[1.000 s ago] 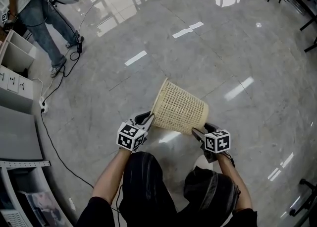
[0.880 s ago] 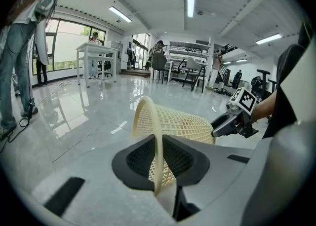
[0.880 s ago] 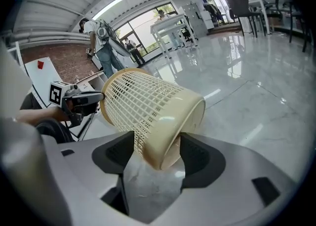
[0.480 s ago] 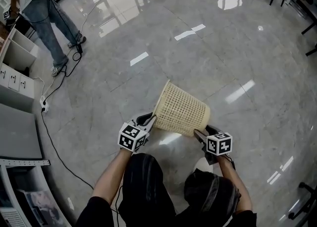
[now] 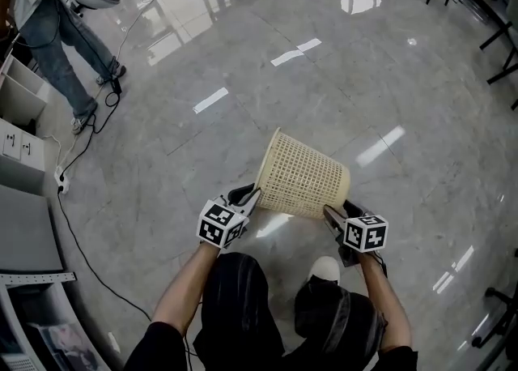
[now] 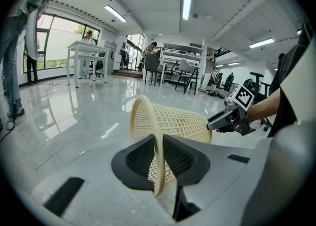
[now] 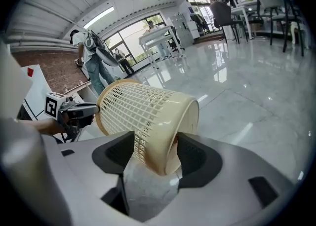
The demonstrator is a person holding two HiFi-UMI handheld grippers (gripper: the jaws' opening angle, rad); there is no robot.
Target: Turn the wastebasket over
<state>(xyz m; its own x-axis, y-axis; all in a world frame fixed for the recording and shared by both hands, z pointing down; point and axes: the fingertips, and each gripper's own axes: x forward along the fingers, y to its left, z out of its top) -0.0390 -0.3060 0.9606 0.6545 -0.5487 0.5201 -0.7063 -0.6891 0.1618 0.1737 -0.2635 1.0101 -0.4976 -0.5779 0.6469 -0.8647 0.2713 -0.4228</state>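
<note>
The left gripper [image 5: 247, 197] and right gripper [image 5: 330, 214] clamp the wastebasket [image 5: 303, 176] (tipped sideways).

A shiny grey stone floor [image 5: 243, 61] fills the head view. At ten o'clock stands a person in blue jeans [image 5: 50, 53]. At eight o'clock a thin black cable [image 5: 73, 236] runs beside a flat grey cabinet [image 5: 24, 236].

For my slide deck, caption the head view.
Left hand-held gripper and right hand-held gripper hold a cream plastic mesh wastebasket sideways.

My right gripper [image 7: 155, 153] clamped the sideways wastebasket [image 7: 143, 111] by its base at centre frame; my left gripper [image 7: 91, 111] touched its rim, middle left.
</note>
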